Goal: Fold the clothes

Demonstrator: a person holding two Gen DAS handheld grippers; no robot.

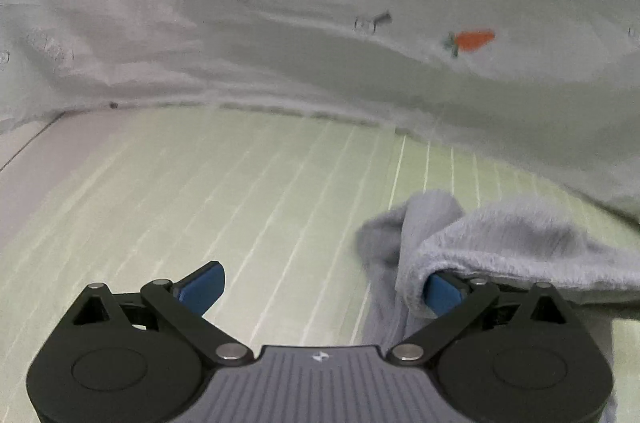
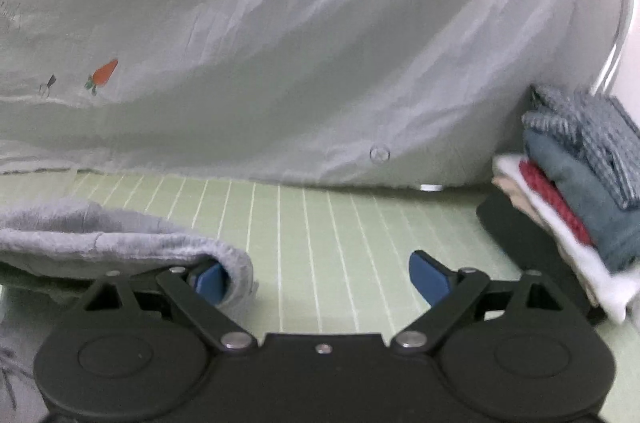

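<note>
At 3 o'clock of left gripper (image 1: 322, 289): grey garment (image 1: 500, 235), draped over its finger.
Right gripper (image 2: 318, 277): garment at 9 o'clock.
Jaws: both spread wide, gripping nothing.

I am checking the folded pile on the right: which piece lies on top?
The ribbed grey-blue knit piece lies on top of the pile. Below it come a smooth blue piece, then a red one.
</note>
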